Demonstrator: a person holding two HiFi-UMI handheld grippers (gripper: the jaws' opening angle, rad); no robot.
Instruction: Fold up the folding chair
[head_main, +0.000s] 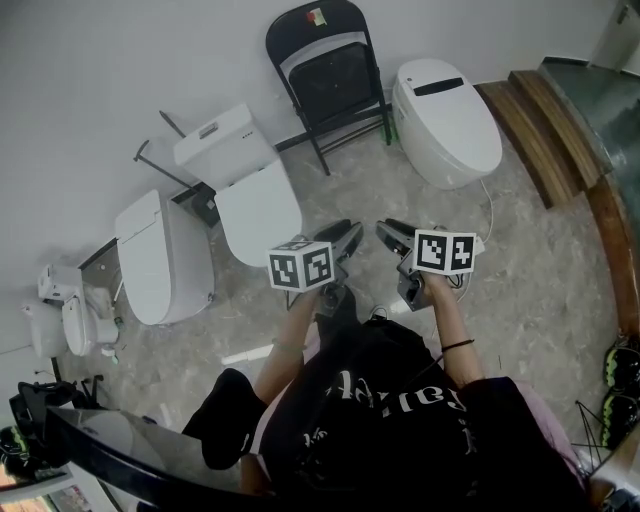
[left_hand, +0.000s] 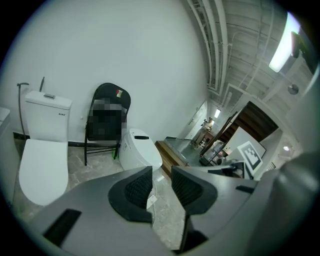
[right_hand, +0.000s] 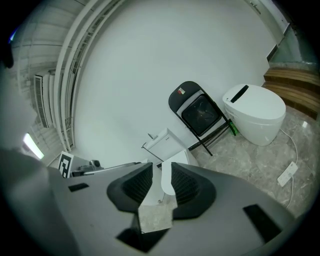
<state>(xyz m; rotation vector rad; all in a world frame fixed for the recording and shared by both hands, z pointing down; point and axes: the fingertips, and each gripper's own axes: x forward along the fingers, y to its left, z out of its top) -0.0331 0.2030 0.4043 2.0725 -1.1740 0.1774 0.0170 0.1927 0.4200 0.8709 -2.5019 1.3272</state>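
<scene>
Folding chair (head_main: 330, 80) stands against the white wall (head_main: 120, 70), straight ahead of both claws and well apart from them; neither claw touches it. Its black frame leans to the wall, with the seat panel tipped up toward the backrest. We cannot settle whether it is fully folded.

Left claw (head_main: 345, 235): jaws spread, nothing between the pads. In the left gripper view this claw (left_hand: 161, 174) frames only bare floor (left_hand: 165, 220), and the chair (left_hand: 107, 100) sits up and to the left of the gap, with a mosaic patch over its seat. Right claw (head_main: 390, 232): jaws likewise apart and empty. In the right gripper view that claw (right_hand: 161, 175) lines up on a tank toilet (right_hand: 167, 150), and the chair (right_hand: 197, 112) lies up and to the right of the gap.

We note these differences between views:
- Only the right gripper view shows the seat panel clearly, along with the crossed legs at the floor.
- Only the head view shows both claws side by side, the person's forearms, and two further toilets (head_main: 160, 255) left of the left claw.
- The left gripper view alone shows the ceiling lamp (left_hand: 280, 50).
- The rounded white toilet (head_main: 445, 120) stands just beside the chair, ahead and right of the right claw, with wooden steps (head_main: 540, 130) beyond it.
</scene>
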